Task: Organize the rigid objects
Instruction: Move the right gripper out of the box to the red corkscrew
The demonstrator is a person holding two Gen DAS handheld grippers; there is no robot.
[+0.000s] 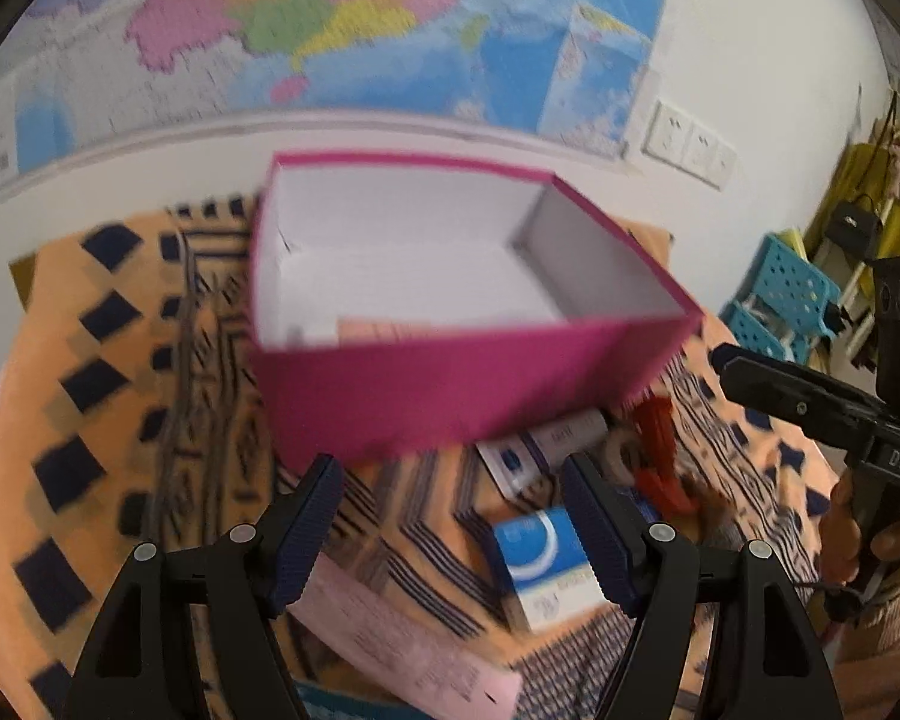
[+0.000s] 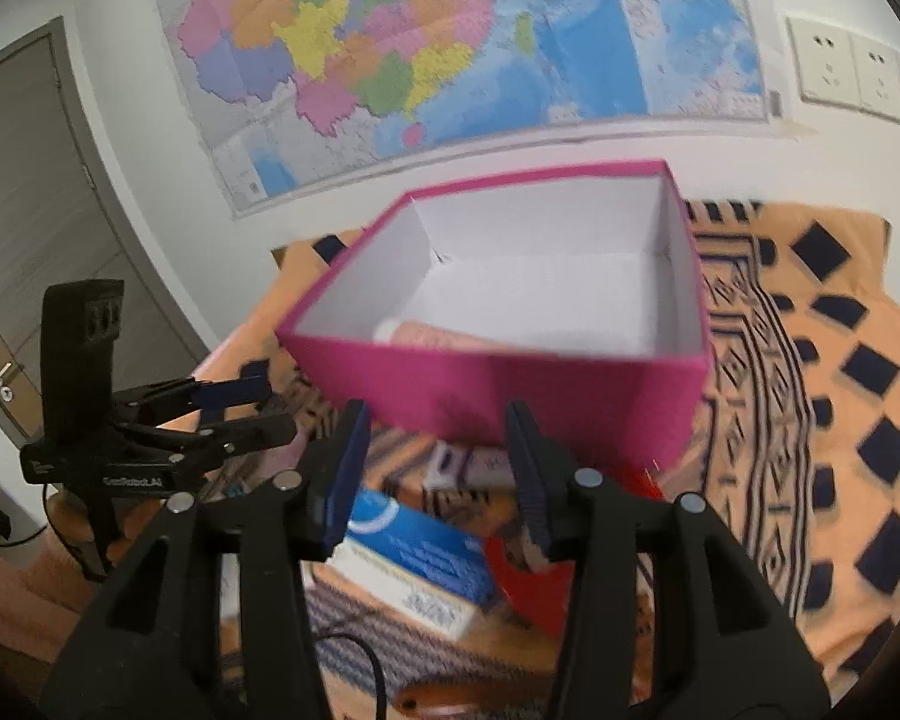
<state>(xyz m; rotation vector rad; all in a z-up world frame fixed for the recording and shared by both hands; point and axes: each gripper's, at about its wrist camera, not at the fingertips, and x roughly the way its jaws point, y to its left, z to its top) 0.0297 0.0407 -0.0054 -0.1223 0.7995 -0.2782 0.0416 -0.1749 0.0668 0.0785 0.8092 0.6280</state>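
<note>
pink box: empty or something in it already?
Not empty. The lidless pink box shows one pale peach item on its white floor near the front wall; the rest of the floor looks bare. What the item is, cannot tell.

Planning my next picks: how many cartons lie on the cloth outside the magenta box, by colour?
Blue and white carton: 1
White and purple carton: 1
Pink carton: 1
Total: 3 clearly visible; blur may hide more.
</note>
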